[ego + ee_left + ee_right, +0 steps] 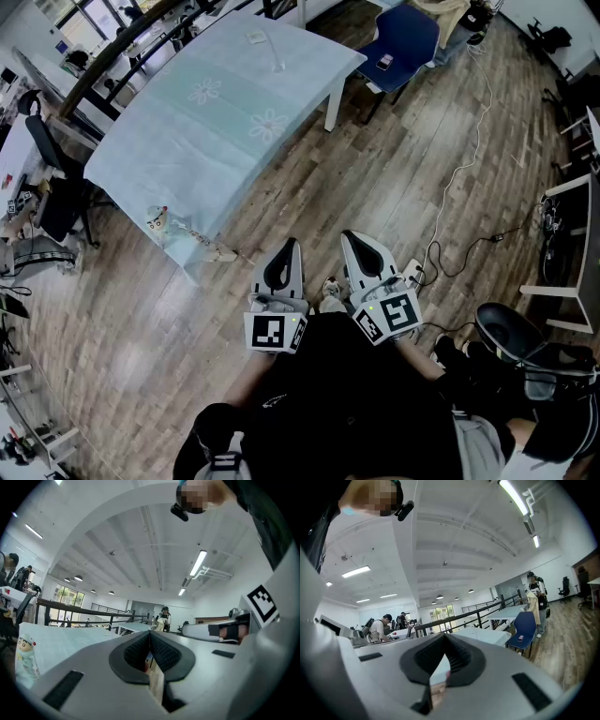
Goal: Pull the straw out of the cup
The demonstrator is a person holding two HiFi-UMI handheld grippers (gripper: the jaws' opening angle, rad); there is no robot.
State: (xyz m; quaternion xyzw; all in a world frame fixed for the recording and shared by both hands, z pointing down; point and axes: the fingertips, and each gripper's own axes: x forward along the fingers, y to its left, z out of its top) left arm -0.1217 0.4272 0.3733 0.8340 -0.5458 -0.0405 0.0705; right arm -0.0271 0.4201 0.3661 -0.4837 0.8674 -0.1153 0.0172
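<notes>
Looking steeply down in the head view, a person stands on a wood floor, well apart from a table (216, 103) under a pale cloth. The left gripper (293, 242) and right gripper (349, 236) are held side by side near the body, pointing toward the table, both empty. The cup (157, 222) sits at the table's near corner, right by the edge. Its straw is too small to make out.

The left gripper view shows its jaws pressed together on nothing, with the cup upright at the far left.

The right gripper view shows its jaws also meeting at the tips, nothing between them. The cup is not in view.

Risk, as a judgement: so near the edge, the cup could be knocked off. Unsteadied, it could lift with the straw and spill.
</notes>
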